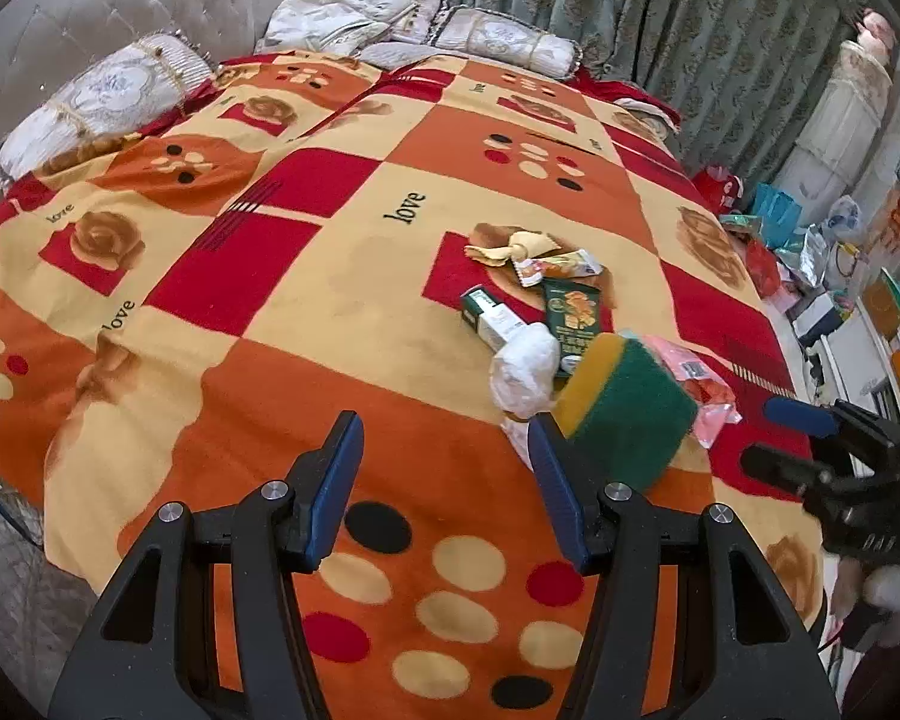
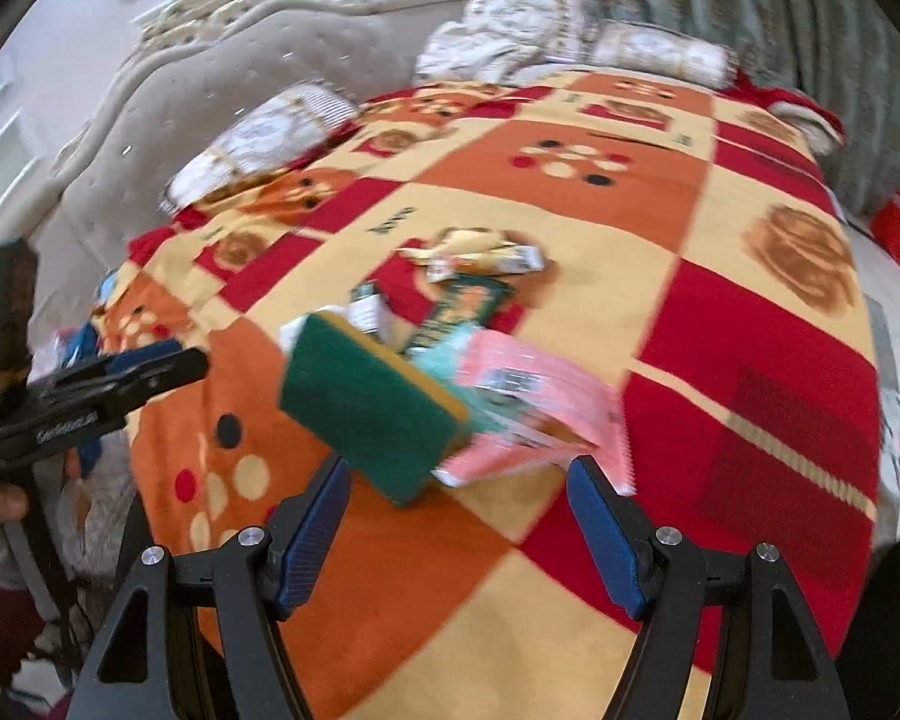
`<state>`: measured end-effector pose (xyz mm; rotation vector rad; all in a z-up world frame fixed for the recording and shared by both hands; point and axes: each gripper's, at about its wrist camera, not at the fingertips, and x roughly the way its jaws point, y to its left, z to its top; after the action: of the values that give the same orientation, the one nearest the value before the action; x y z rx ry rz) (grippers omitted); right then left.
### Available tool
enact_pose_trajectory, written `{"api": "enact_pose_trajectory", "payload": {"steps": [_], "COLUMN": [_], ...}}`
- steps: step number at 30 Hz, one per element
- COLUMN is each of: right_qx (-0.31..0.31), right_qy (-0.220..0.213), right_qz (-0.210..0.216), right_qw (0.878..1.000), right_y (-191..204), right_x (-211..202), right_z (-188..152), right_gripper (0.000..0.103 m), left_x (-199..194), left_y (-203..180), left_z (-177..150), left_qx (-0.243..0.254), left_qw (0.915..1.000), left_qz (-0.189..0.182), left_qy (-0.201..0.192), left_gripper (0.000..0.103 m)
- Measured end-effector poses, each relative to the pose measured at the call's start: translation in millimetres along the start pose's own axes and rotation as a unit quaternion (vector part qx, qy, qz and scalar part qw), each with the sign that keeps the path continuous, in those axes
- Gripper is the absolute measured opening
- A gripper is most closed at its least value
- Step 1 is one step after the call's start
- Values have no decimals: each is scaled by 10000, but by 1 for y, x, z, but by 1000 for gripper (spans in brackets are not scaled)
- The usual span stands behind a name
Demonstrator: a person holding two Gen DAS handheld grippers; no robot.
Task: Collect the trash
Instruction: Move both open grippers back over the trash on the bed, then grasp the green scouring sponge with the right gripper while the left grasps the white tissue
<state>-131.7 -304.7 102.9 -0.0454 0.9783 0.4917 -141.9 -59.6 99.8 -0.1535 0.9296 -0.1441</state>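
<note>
A pile of trash lies on the bed's patterned blanket (image 1: 342, 324). It holds a green-and-yellow sponge (image 1: 624, 399), a crumpled white tissue (image 1: 525, 375), a pink wrapper (image 1: 699, 387), a dark green packet (image 1: 573, 312), a green-and-white box (image 1: 489, 315) and yellow wrappers (image 1: 528, 246). My left gripper (image 1: 447, 480) is open and empty, just short of the sponge. My right gripper (image 2: 459, 513) is open and empty, right in front of the sponge (image 2: 372, 408) and the pink wrapper (image 2: 528, 402). The right wrist view is blurred.
Pillows (image 1: 96, 102) and a padded headboard (image 1: 90, 18) are at the far end. Curtains (image 1: 690, 30) hang behind. Bags and clutter (image 1: 810, 252) fill the floor right of the bed. The other gripper shows at each view's edge (image 1: 840, 450) (image 2: 90, 384).
</note>
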Motion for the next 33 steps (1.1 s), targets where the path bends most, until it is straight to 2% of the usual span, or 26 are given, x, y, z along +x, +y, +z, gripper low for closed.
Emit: {"api": "enact_pose_trajectory", "payload": {"steps": [7, 14, 17, 21, 22, 23, 25, 26, 31, 33], "right_qx": [-766, -1683, -1865, -1787, -1685, -1546, -1340, -1281, -893, -779], "right_qy": [65, 196, 267, 226, 194, 171, 95, 54, -93, -49], "right_qz": [16, -149, -239, -323, -381, -367, -160, -128, 15, 17], "right_qw": [9970, 9854, 9818, 9831, 9848, 9872, 9908, 9917, 9960, 9969], "right_y": [35, 57, 58, 53, 50, 46, 41, 39, 26, 22], "right_x": [29, 58, 69, 76, 76, 75, 66, 61, 31, 23], "right_z": [11, 16, 12, 12, 13, 14, 17, 18, 16, 11], "right_gripper": [73, 77, 80, 80, 77, 67, 58, 50, 46, 45], "left_x": [6, 8, 10, 15, 15, 16, 15, 16, 27, 34], "left_y": [5, 14, 19, 21, 20, 19, 17, 16, 5, -3], "left_z": [2, 1, 0, -1, -1, -1, 0, 0, 4, 5], "left_qx": [-91, -175, -223, -273, -282, -282, -263, -259, -260, -306], "left_qw": [9999, 9998, 9996, 9994, 9994, 9994, 9995, 9995, 9992, 9983], "left_qz": [-59, 22, 45, 45, 28, 6, -29, -45, -217, -412], "left_qy": [80, 107, 139, 196, 209, 215, 194, 183, 220, 286], "left_gripper": [56, 56, 56, 56, 56, 56, 56, 56, 56, 56]}}
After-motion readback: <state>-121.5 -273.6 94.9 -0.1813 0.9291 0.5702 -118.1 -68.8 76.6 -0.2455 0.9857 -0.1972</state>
